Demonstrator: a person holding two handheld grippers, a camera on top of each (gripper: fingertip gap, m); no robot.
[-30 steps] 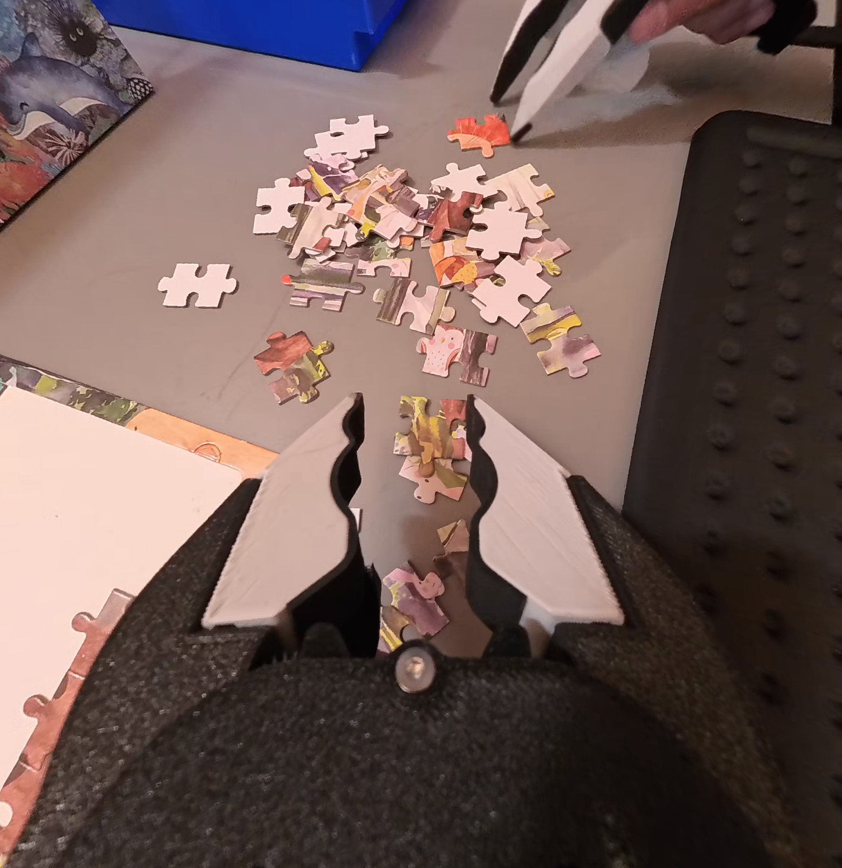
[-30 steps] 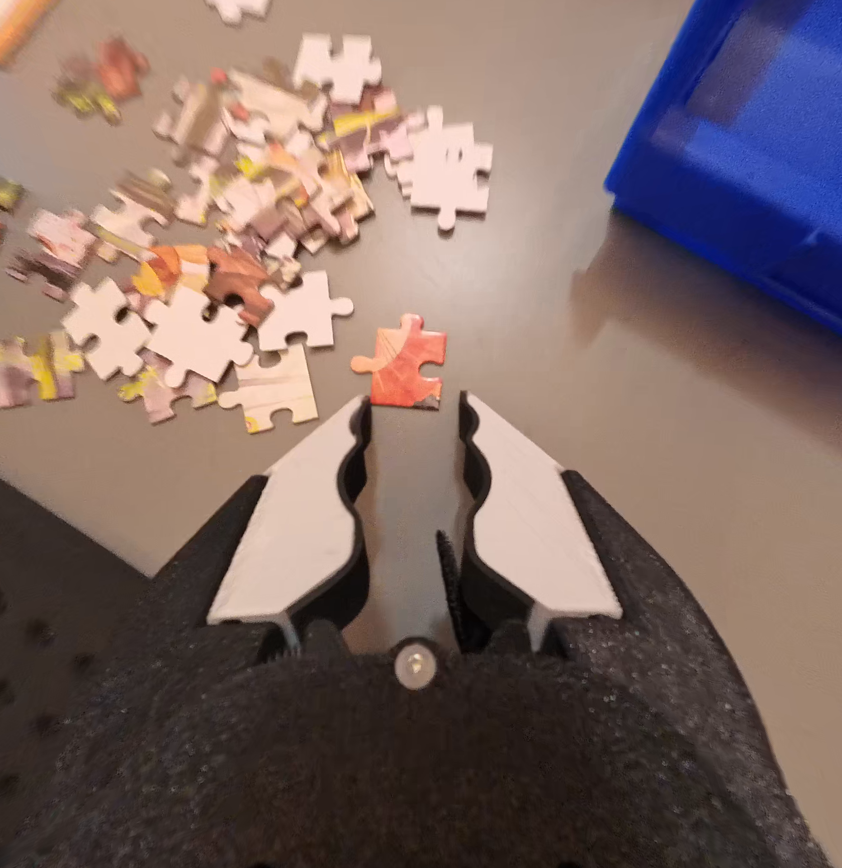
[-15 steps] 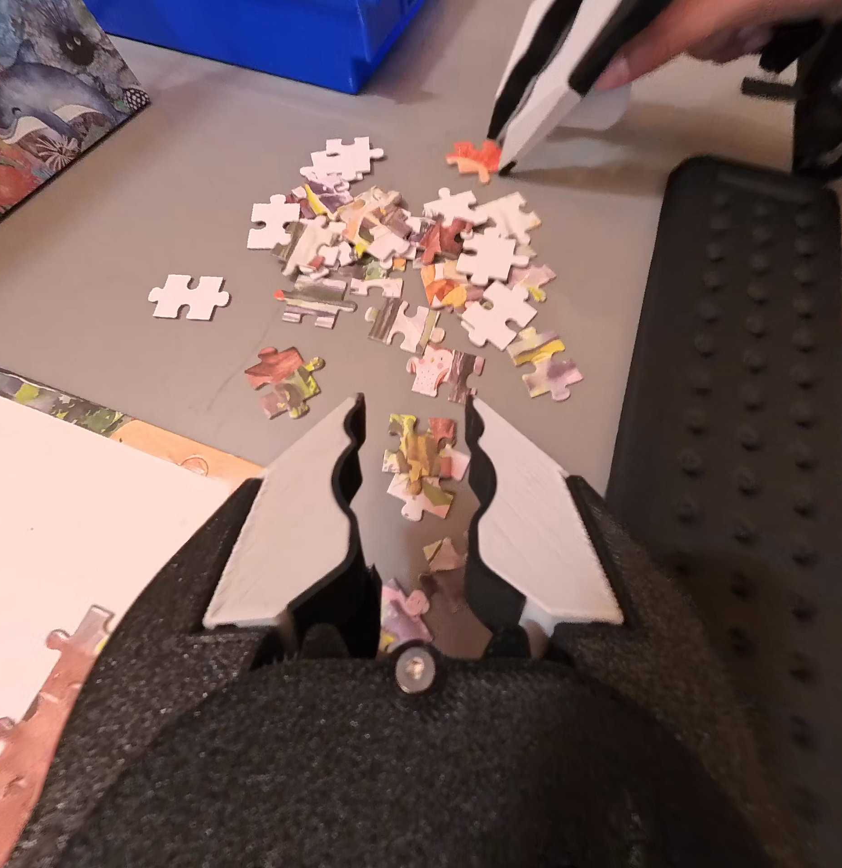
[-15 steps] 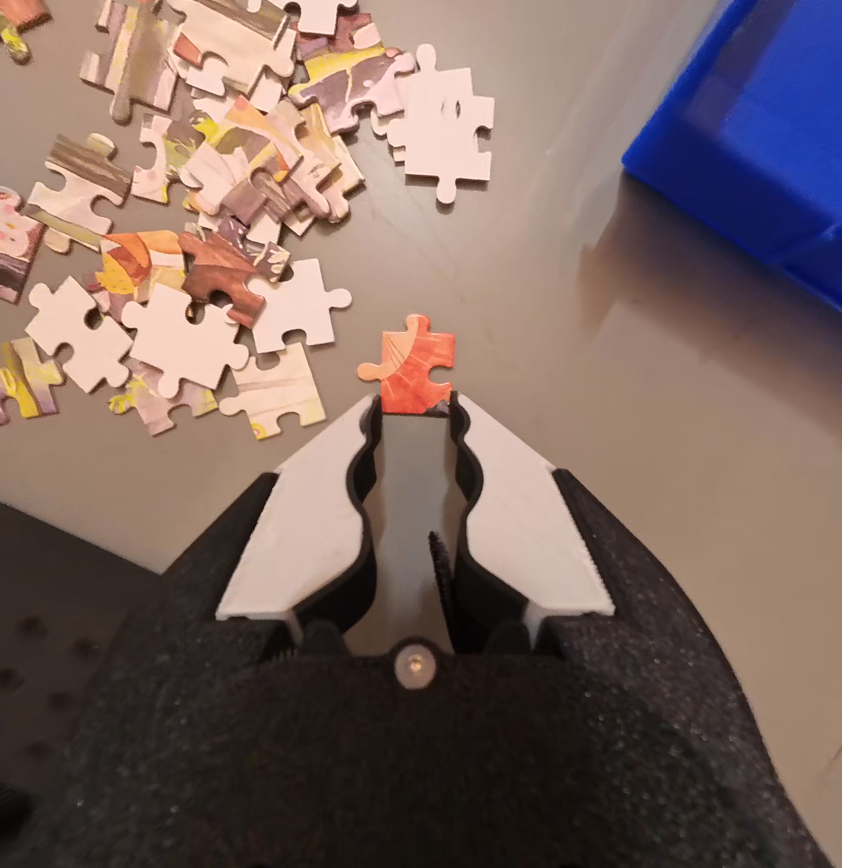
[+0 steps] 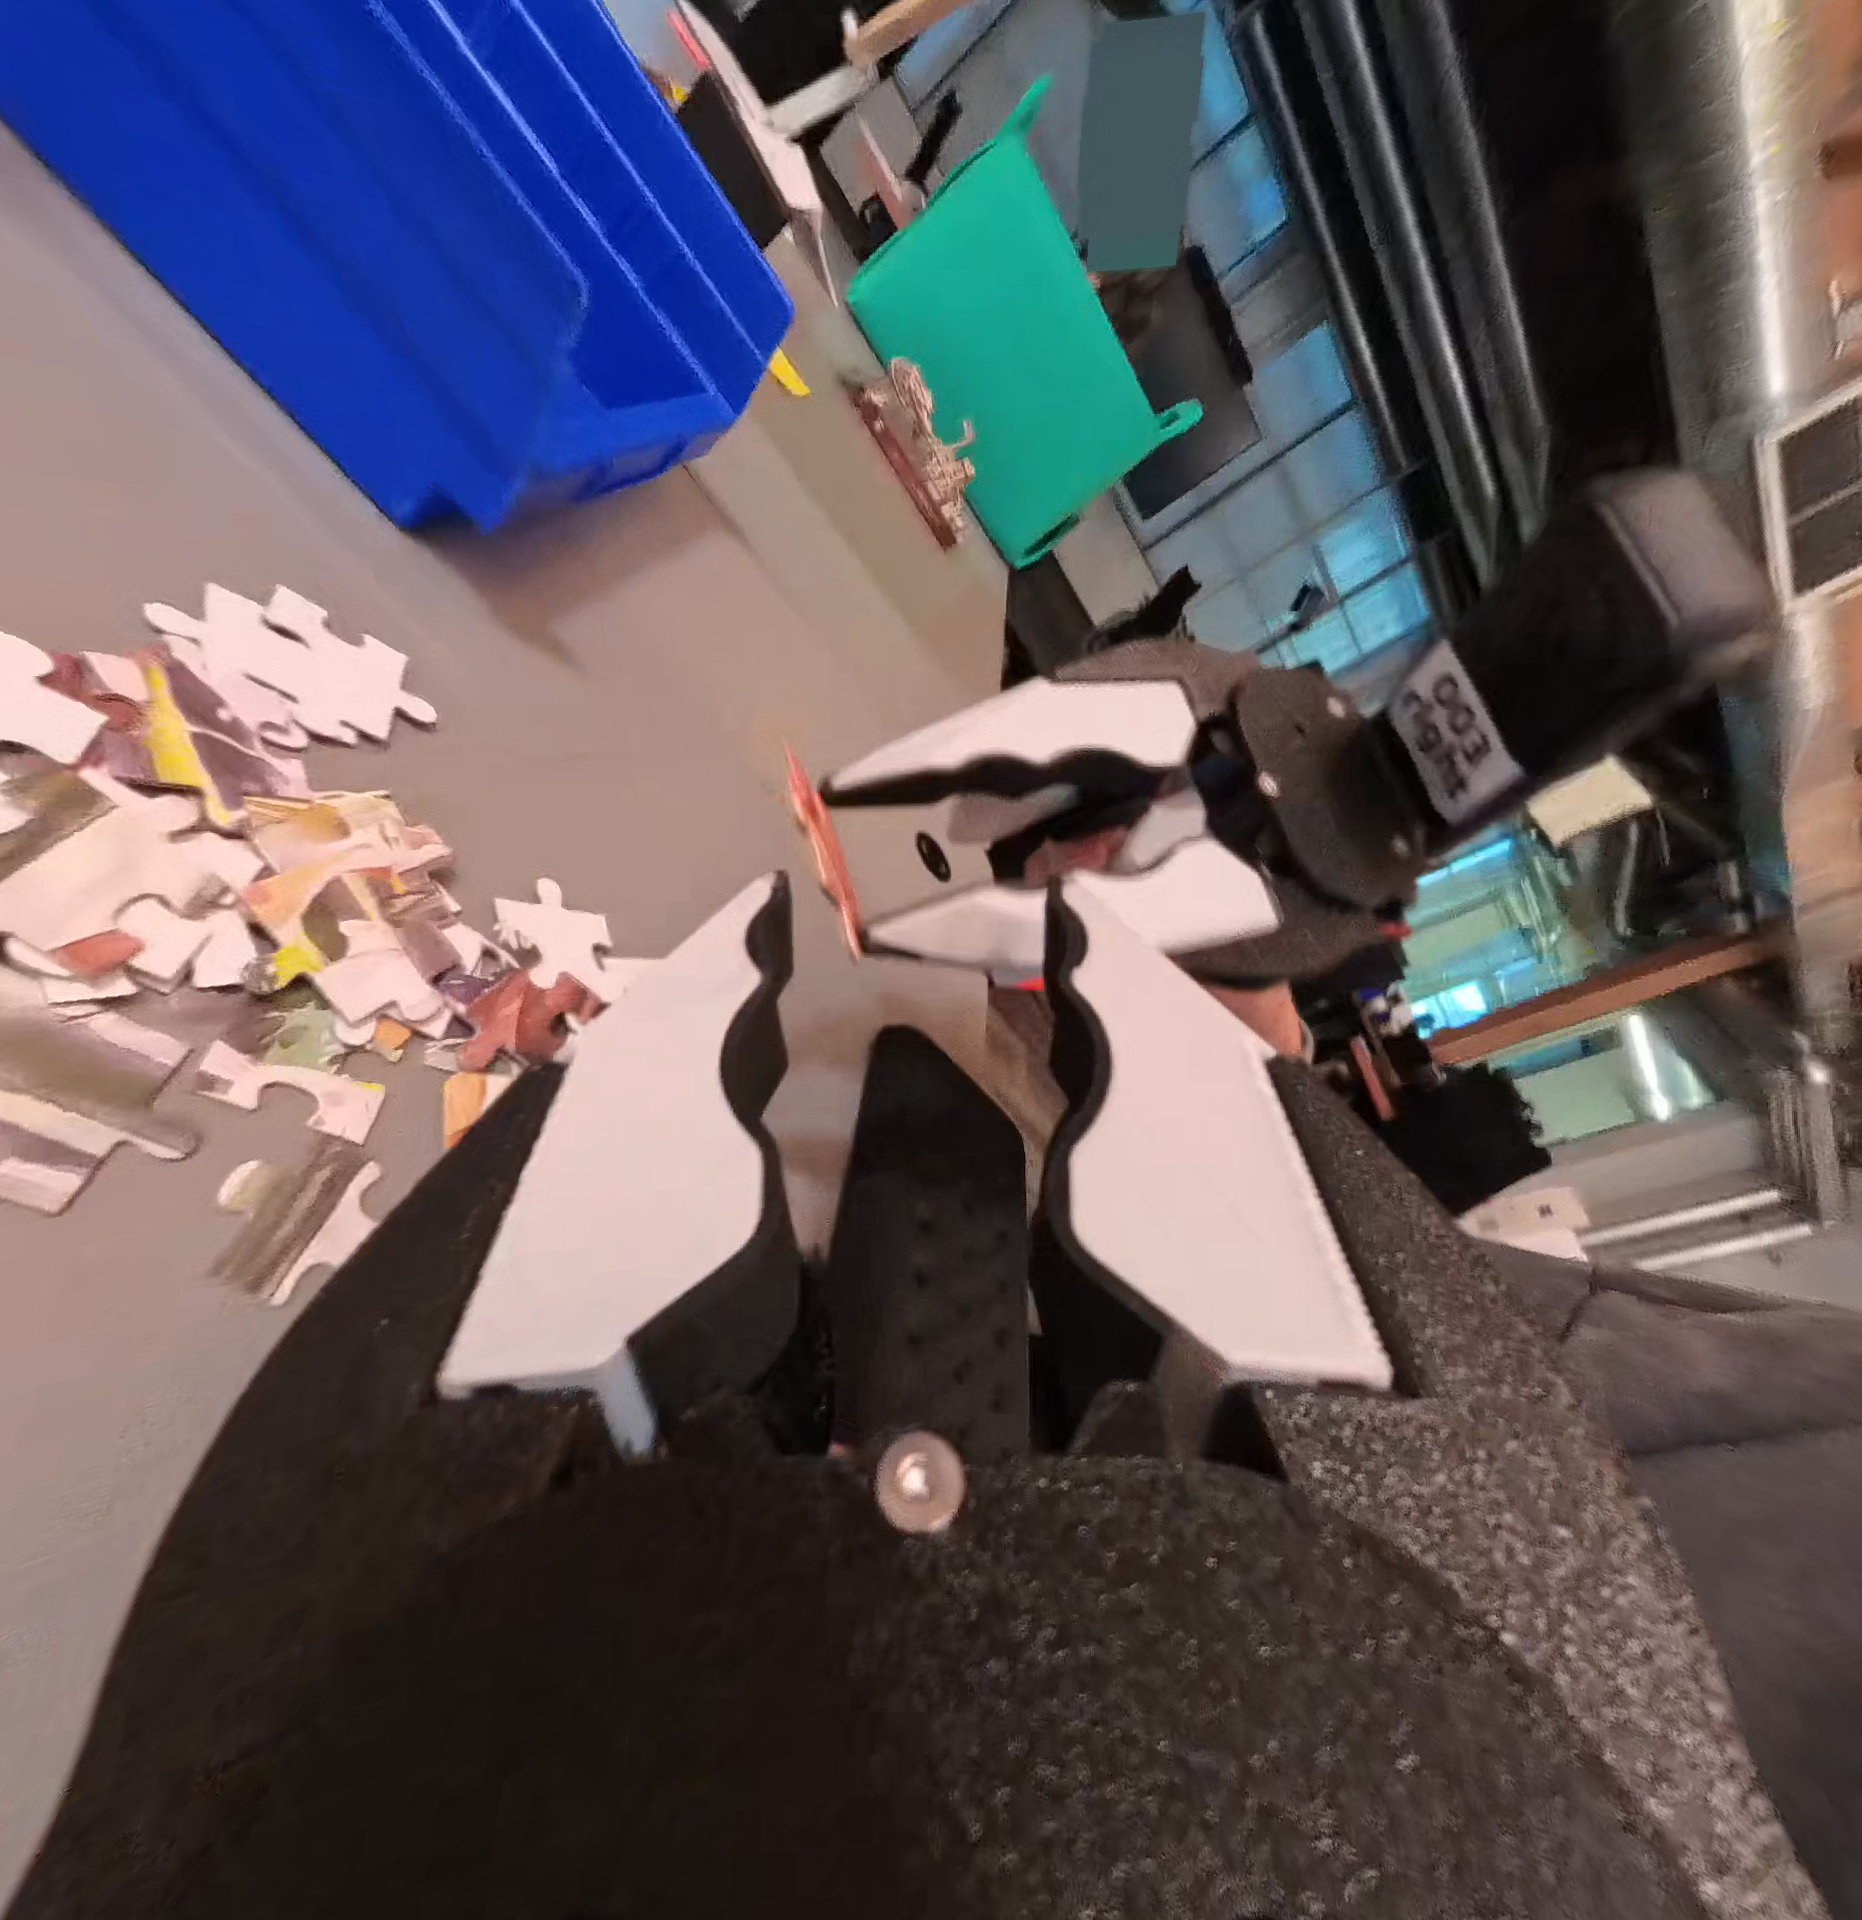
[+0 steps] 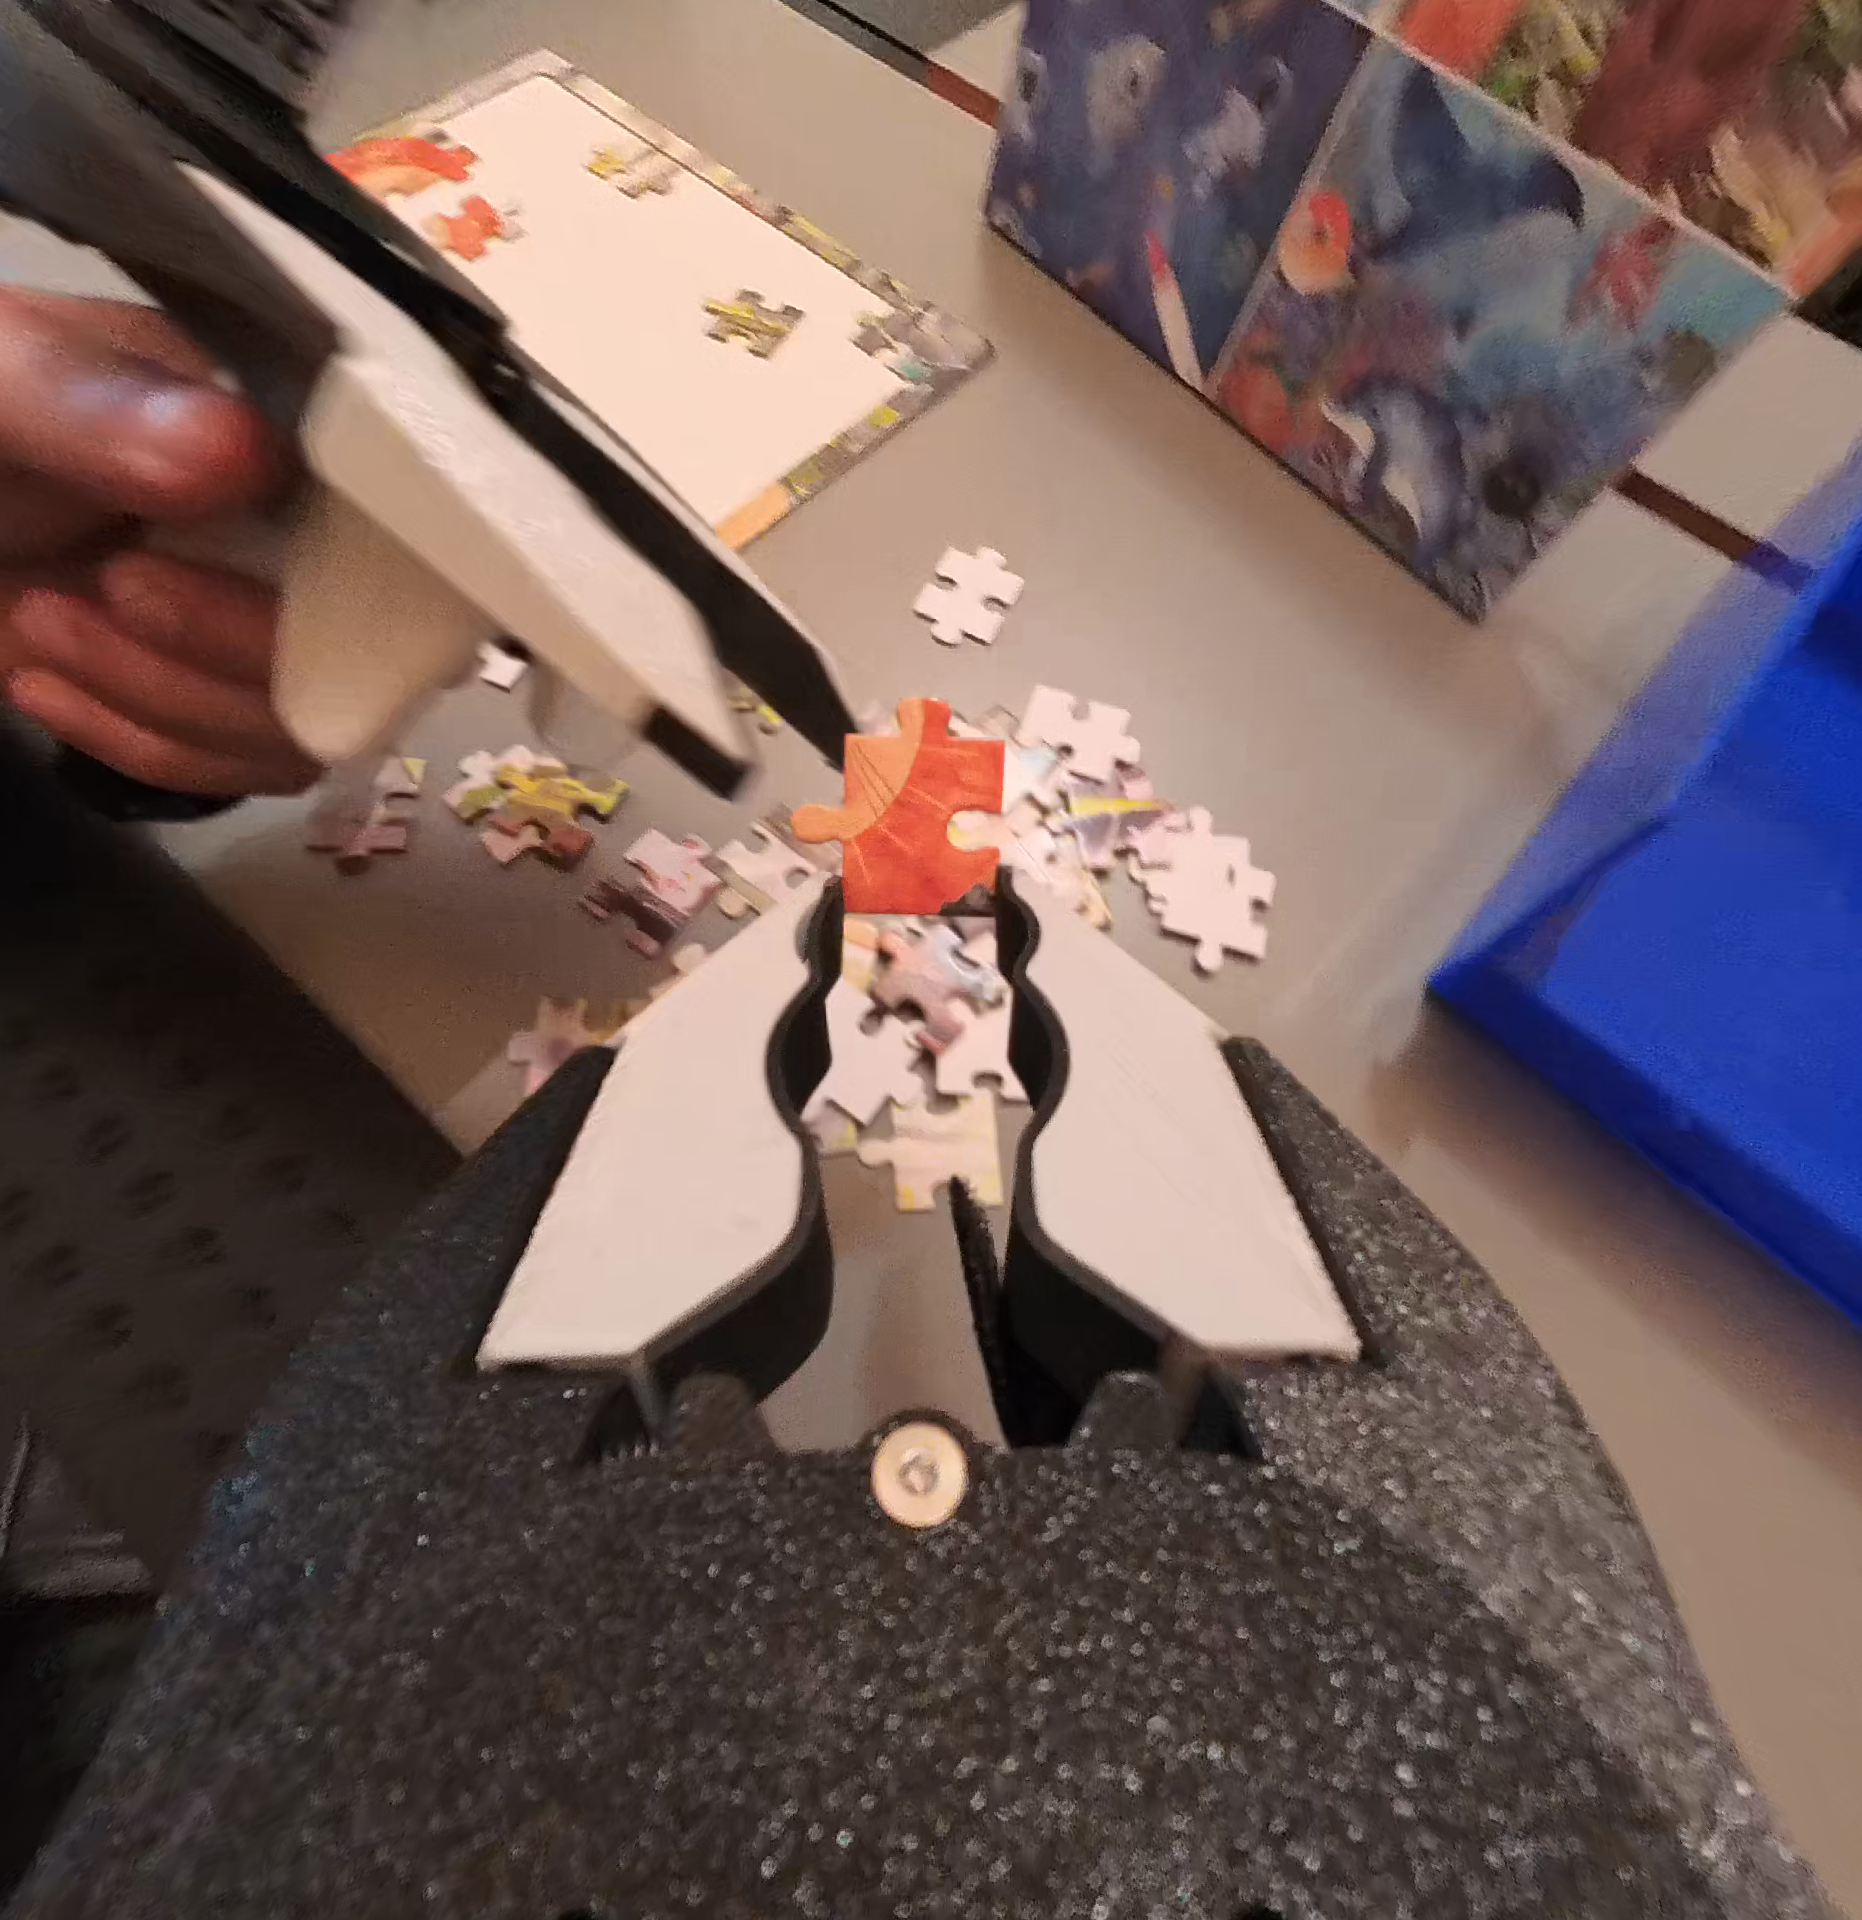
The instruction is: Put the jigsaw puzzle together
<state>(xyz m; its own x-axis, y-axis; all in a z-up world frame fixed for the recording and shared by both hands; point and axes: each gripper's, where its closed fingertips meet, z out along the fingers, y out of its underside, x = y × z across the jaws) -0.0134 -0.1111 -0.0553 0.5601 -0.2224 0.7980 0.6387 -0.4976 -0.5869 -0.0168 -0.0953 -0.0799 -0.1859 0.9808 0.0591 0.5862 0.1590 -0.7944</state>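
The room behind my counter (image 5: pixel 96 436) is big and blurry, with dark pipes up high and blue-lit windows. The counter is flat and grey. A dark bumpy mat (image 6: pixel 127 1091) lies along its near edge.

A blue bin (image 6: pixel 1716 997) sits on the counter at the far side. Next to it stands the puzzle box (image 6: pixel 1405 270), with sea animals painted on it. Farther back in the room leans a green board (image 5: pixel 1000 343).

The puzzle tray (image 6: pixel 646 301) lies flat on the counter. It is mostly white inside, with a few pieces already in it.

A loose pile of pieces (image 5: pixel 179 914) is spread on the counter, some picture side up and some white side up.

My left tongs (image 5: pixel 916 904) are spread apart and hold nothing. My right tongs (image 6: pixel 919 883) are squeezed onto the bottom edge of the orange piece (image 6: pixel 922 805). The piece stands upright in the air above the pile, and my left tongs' tips are just beside it.

A small tag with writing (image 5: pixel 1452 732) is stuck on my right tongs' body.
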